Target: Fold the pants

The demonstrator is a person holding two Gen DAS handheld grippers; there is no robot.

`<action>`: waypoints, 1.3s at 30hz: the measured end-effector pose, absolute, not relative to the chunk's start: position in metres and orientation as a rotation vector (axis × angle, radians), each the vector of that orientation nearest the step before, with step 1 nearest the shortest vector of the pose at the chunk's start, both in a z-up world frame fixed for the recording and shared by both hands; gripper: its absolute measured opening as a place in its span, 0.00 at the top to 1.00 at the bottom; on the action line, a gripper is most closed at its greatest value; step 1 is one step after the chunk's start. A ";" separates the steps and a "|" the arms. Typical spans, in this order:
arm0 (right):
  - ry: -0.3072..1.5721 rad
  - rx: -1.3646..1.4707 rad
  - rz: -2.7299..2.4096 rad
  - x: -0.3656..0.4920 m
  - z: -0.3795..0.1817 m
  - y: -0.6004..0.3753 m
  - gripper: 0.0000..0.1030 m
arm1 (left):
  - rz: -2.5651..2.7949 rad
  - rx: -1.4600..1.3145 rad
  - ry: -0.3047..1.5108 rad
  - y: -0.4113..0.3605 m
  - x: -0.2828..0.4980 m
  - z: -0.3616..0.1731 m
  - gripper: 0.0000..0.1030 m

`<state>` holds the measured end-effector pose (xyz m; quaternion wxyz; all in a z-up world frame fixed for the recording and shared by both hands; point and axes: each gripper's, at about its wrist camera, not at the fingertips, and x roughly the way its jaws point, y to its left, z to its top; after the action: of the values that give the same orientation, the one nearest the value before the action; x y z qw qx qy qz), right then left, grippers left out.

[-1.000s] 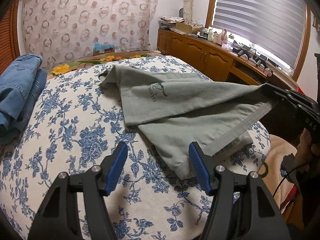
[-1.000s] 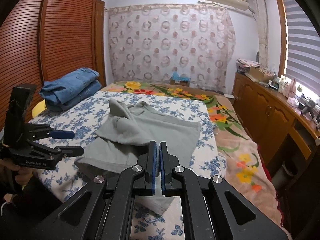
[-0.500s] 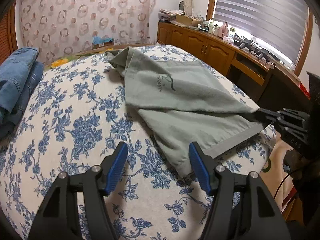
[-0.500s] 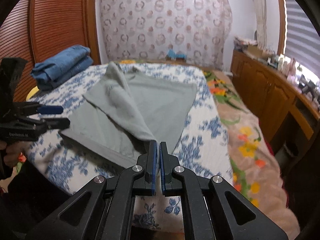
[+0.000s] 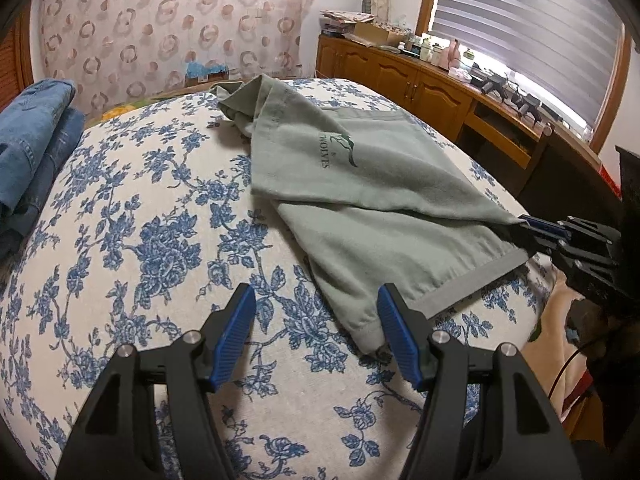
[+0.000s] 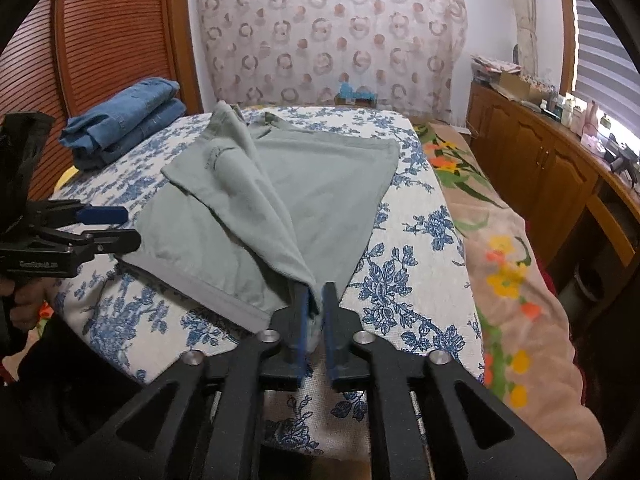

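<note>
Lowered onto the blue-flowered bedspread [image 5: 132, 216], the grey-green cotton pants' [image 5: 372, 184] corner sits between the right gripper's [image 6: 315, 304] just-parted jaws — left gripper [image 5: 316, 320] spread, empty.

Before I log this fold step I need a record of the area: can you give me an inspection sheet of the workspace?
Surface: bed with a blue floral cover, bare in front of the left claw.
Job's things: grey-green pants, partly folded, one layer pulled toward the near corner.
Clutter: folded blue jeans stacked at the far left of the bed.
Grippers: left claw open over the cover beside the pants' hem; right claw has just been opening, the pants' corner between its jaws.
Cables: thin dark cable hanging by the right claw's handle.
Surroundings: wooden cabinets with items on top, window blinds, patterned curtain, slatted wooden doors.
</note>
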<state>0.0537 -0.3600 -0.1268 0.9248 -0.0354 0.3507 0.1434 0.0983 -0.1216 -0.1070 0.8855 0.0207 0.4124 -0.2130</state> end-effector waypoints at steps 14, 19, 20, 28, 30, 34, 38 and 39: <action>0.627 -0.139 0.448 0.087 -0.083 -0.307 0.56 | -0.349 0.029 0.741 -0.076 0.106 -0.062 0.39; 0.686 -0.098 0.541 0.122 -0.084 -0.280 0.56 | -0.318 0.014 0.720 -0.056 0.106 -0.054 0.39; 0.700 -0.092 0.559 0.129 -0.085 -0.274 0.56 | -0.314 0.012 0.717 -0.053 0.106 -0.054 0.39; 0.779 -0.111 0.638 0.166 -0.099 -0.235 0.56 | -0.293 -0.007 0.710 -0.038 0.103 -0.053 0.39; 0.800 -0.127 0.643 0.172 -0.105 -0.228 0.56 | -0.291 -0.011 0.712 -0.035 0.103 -0.054 0.39; 0.838 -0.173 0.657 0.181 -0.117 -0.214 0.56 | -0.288 -0.016 0.717 -0.032 0.100 -0.056 0.39; 0.862 -0.211 0.660 0.185 -0.124 -0.204 0.56 | -0.287 -0.024 0.722 -0.030 0.099 -0.059 0.39; 0.868 -0.224 0.664 0.186 -0.126 -0.202 0.56 | -0.286 -0.024 0.724 -0.030 0.099 -0.060 0.39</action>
<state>0.1859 -0.2016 -0.1258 0.8485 -0.1061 0.4117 0.3150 0.0988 -0.0302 -0.0600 0.9251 -0.0119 0.3529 -0.1396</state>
